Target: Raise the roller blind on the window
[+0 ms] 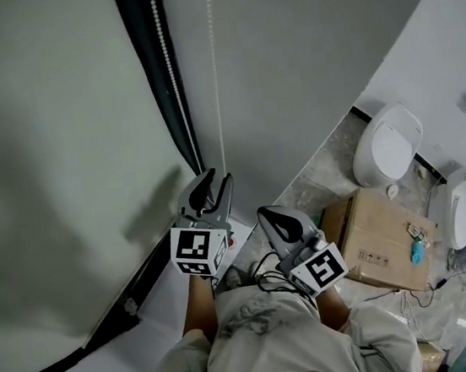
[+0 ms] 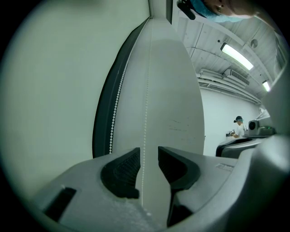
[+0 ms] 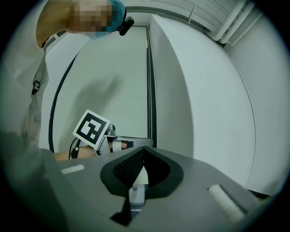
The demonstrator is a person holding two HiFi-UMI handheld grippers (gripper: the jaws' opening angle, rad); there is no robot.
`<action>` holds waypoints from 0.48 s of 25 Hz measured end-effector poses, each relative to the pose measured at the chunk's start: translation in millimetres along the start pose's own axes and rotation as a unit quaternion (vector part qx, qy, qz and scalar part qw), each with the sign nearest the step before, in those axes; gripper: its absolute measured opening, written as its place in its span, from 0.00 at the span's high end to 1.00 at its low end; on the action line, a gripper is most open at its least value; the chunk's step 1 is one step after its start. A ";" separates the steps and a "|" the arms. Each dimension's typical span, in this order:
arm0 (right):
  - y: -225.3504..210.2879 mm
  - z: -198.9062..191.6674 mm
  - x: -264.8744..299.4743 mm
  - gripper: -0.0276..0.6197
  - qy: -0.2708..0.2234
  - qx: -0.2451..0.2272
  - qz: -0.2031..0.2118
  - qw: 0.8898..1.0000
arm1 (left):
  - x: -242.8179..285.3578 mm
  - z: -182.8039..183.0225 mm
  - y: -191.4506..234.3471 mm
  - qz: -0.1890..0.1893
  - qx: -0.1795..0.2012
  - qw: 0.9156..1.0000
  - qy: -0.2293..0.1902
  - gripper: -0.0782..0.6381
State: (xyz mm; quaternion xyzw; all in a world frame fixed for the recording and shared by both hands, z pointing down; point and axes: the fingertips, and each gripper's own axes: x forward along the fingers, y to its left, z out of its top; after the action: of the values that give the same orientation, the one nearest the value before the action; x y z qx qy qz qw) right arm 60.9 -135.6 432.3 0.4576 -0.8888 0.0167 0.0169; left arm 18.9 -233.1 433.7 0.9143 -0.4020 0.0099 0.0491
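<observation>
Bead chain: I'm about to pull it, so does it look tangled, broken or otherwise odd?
Nothing stands out. Both strands of the bead chain hang straight and unbroken; one runs between the left gripper's open jaws.

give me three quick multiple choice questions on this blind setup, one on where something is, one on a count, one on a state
1. Where does the bead chain run at the left gripper?
A. between its jaws
B. well off to its side, clear of it
C. lying on the floor

2. How many strands of that chain hang beside the dark window frame?
A. one
B. two
C. four

3. How do the jaws of the right gripper stand?
A. wide apart
B. closed together, empty
C. clamped on the chain

Answers:
1 A: the left gripper view shows a strand passing through the gap, with the pads not pressing on it.
2 B: the head view shows two beaded lines side by side.
3 B: the right gripper view shows the tips meeting with nothing between them.
</observation>
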 end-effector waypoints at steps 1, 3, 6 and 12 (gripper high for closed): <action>-1.2 -0.1 0.0 0.94 0.000 0.001 0.000 1.000 | 2.1 -0.3 1.1 0.001 0.000 1.000 0.001 0.71; -3.8 -0.6 0.6 0.94 0.001 0.001 0.001 1.000 | 6.4 -1.0 3.3 0.003 -0.001 1.000 0.001 0.70; -7.3 -2.2 1.9 0.94 0.002 0.002 0.000 1.000 | 12.1 -2.9 5.8 0.002 -0.002 1.000 0.001 0.70; -13.0 -4.0 3.9 0.94 0.004 0.003 -0.005 1.000 | 22.5 -4.0 8.6 -0.003 -0.006 1.000 0.001 0.70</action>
State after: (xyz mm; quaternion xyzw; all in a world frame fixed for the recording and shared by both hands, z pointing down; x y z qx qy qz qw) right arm 69.2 -146.1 436.7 0.4621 -0.8864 0.0213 0.0194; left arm 28.0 -255.0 439.6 0.9151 -0.3993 0.0083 0.0550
